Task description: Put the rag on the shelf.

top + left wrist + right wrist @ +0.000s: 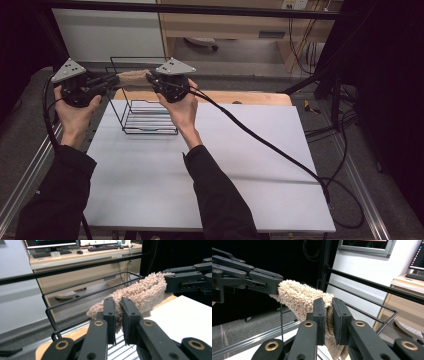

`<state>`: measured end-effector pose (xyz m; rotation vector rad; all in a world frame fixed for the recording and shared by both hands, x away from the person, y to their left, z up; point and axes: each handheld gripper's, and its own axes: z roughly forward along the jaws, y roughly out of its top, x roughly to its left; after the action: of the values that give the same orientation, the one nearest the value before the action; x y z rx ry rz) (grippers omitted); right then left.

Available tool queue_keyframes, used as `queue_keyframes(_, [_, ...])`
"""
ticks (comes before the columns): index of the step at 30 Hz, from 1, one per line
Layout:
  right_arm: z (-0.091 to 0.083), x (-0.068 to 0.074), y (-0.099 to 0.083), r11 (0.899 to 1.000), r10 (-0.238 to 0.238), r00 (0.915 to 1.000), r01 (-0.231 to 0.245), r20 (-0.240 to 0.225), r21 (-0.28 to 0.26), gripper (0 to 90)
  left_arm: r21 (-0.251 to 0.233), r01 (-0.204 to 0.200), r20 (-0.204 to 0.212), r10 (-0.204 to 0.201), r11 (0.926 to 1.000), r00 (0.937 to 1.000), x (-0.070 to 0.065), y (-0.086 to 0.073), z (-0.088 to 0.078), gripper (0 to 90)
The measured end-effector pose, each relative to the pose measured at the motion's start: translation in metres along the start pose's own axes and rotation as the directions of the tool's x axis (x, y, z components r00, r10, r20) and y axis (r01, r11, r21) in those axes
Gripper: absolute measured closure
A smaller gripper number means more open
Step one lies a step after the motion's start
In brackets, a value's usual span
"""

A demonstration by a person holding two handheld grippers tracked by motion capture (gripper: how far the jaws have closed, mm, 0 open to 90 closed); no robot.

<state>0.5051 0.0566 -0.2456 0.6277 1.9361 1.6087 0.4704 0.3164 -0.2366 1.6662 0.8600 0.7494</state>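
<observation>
Above wire rack (145,112) on white table (225,165), nothing blocking. Held beige towel (134,78) stretched between: left gripper (111,80) and right gripper (150,79) each clamped on an end.

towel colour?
Beige, with a fluffy looped pile. The towel shows best in the left gripper view.

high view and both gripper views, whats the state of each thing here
towel: held up, stretched between both grippers above the wire rack
left gripper: shut on the towel's one end
right gripper: shut on the other end
wire rack: standing upright on the table, nothing on it
table: bare white top
</observation>
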Motion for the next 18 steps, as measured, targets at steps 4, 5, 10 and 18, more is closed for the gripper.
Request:
queue_keyframes(4, [0.0,0.001,-0.001,1.0,-0.012,0.9999,0.012,-0.006,0.012,81.7,0.005,0.035,0.009,-0.035,0.9994,0.9993,0.001,0.0,-0.003,75.4])
queue_keyframes(5, [-0.001,0.001,-0.001,1.0,-0.013,0.9999,0.013,-0.006,0.012,81.8,0.002,0.047,0.009,-0.047,0.9989,0.9988,0.002,0.001,-0.004,73.8])
queue_keyframes(10, [-0.001,0.002,-0.001,0.999,-0.027,0.9996,0.027,-0.013,0.024,81.7,-0.029,0.114,0.017,-0.113,0.9931,0.9934,0.005,0.011,-0.008,71.9])
queue_keyframes(18, [-0.002,0.003,-0.006,0.999,-0.037,0.9991,0.037,-0.021,0.039,80.9,0.07,0.157,0.058,-0.162,0.985,0.9852,0.002,0.001,0.0,88.0])
